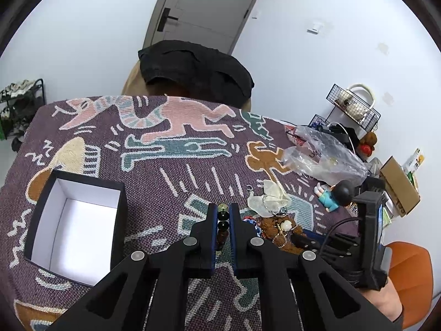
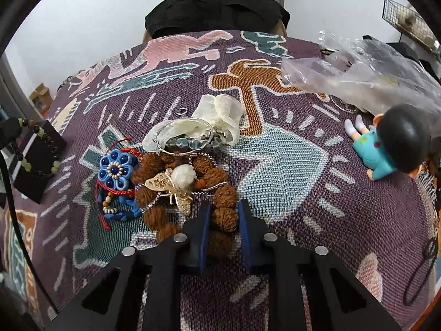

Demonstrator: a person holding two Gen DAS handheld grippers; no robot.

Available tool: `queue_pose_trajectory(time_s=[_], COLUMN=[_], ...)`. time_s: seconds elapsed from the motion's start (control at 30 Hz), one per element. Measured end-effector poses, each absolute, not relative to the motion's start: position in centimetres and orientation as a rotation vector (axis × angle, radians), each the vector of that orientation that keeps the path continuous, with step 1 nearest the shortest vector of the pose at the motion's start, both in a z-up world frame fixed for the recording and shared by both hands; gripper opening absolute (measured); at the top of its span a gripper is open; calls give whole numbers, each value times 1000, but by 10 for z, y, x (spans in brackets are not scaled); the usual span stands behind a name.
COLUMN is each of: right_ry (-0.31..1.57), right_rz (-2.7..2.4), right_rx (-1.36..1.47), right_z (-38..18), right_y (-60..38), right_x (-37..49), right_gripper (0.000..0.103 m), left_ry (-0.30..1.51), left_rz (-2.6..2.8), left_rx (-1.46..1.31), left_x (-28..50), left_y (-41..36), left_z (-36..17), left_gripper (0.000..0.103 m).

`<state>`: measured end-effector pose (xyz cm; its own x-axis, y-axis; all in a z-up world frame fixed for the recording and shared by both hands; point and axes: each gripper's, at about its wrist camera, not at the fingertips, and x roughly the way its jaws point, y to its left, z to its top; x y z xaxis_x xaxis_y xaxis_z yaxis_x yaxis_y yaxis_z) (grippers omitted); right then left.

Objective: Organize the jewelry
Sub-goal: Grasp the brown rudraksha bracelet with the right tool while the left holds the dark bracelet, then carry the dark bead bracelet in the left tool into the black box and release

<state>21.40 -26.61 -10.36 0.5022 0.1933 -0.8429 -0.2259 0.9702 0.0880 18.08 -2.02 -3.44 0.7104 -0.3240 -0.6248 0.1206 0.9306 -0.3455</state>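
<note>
My left gripper [image 1: 222,213] is shut on a dark-and-green bead bracelet [image 1: 222,216] and holds it above the cloth, right of the open black box with a white inside [image 1: 80,226]. The bracelet also hangs at the left edge of the right wrist view [image 2: 41,149]. My right gripper [image 2: 224,215] is shut on a brown walnut-bead bracelet [image 2: 220,207] in the jewelry pile. The pile also holds a blue flower charm with red cord [image 2: 117,171], a gold leaf brooch with a white stone [image 2: 176,184] and a silver bangle [image 2: 184,138].
The patterned cloth [image 1: 171,149] covers the table. A pale organza pouch [image 2: 220,113], a clear plastic bag [image 2: 355,74] and a doll in blue [image 2: 391,149] lie right of the pile. A black-draped chair [image 1: 193,69] stands behind; wire racks and boxes are at right.
</note>
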Motion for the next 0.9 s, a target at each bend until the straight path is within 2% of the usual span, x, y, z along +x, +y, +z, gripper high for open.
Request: queue_pose_trajectory(time_s=[0.2, 0.4, 0.9], right_ry=[921, 833, 695], right_rz=[317, 367, 466], right_rx=[50, 52, 7], right_z=[-67, -18, 60], right_y=[-282, -275, -244], right_x=[204, 198, 180], right_gripper=[20, 20, 20], left_ry=[723, 687, 595], left_rz=[-250, -264, -253], left_rx=[-295, -283, -283], left_x=[177, 170, 149], left_y=[-16, -16, 3], left_z=[-25, -10, 28], left_gripper=[8, 8, 8])
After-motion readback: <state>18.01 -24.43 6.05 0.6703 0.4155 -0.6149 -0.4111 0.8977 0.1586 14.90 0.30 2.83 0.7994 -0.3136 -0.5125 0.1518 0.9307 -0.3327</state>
